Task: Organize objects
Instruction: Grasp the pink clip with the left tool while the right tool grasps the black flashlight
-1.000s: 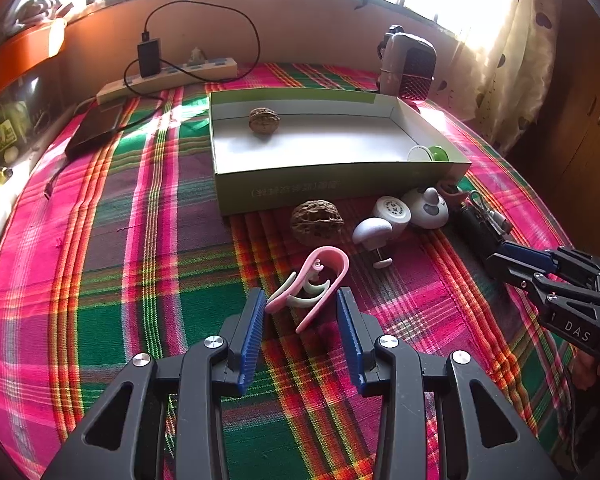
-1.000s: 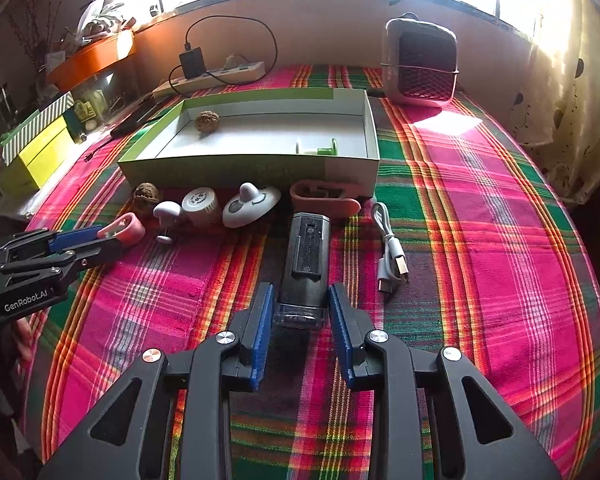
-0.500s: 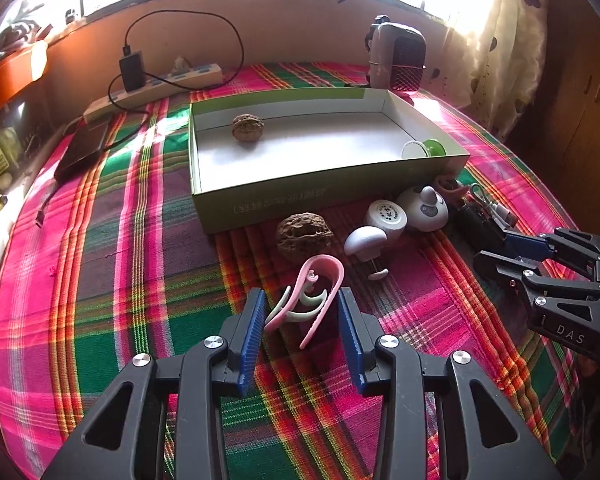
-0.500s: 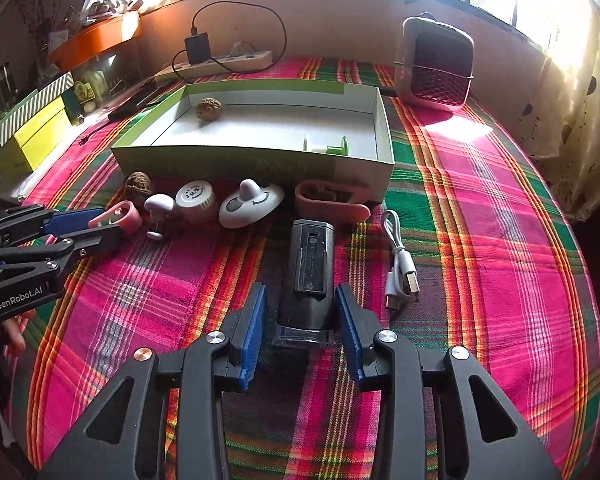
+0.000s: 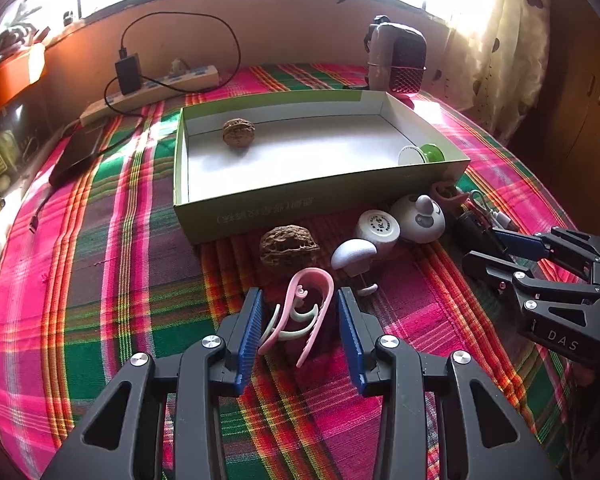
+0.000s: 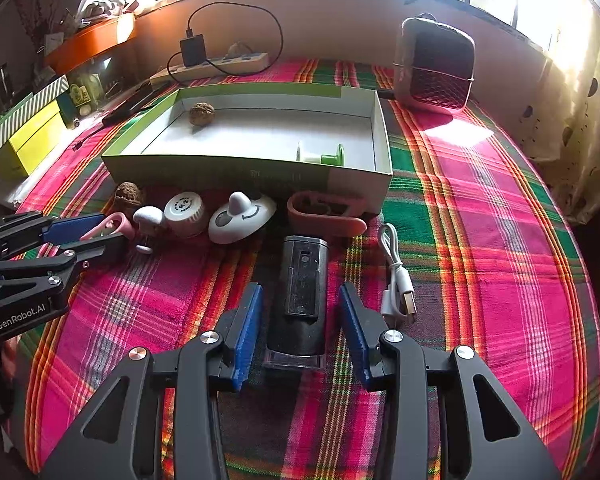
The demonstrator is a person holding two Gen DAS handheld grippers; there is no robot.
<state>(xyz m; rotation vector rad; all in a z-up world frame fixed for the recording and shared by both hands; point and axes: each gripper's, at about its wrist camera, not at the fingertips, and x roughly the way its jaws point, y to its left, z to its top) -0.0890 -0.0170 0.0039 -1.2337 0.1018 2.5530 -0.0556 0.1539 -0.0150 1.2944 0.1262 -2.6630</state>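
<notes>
A pink and pale-green clip [image 5: 300, 312] lies on the plaid cloth between the blue pads of my left gripper [image 5: 299, 298]. That gripper is open, with narrow gaps on both sides of the clip. A black box-shaped device [image 6: 302, 280] lies lengthwise between the pads of my right gripper [image 6: 300, 294]. Its jaws are opening and stand clear of the device. The green-walled cardboard box [image 5: 300, 196] behind holds a walnut [image 5: 239, 132] and a green-and-white spool [image 5: 424, 156].
Before the box lie a second walnut [image 5: 290, 244], a white mushroom-shaped piece [image 5: 354, 254], a round white cap [image 5: 378, 228], a white knobbed puck [image 5: 420, 218], a salmon holder [image 6: 324, 216] and a white USB cable [image 6: 396, 276]. A small heater [image 6: 434, 68] and power strip [image 6: 212, 66] stand behind.
The right gripper's jaws have spread wider around the black device. The left gripper stays astride the pink clip with about the same gap.
</notes>
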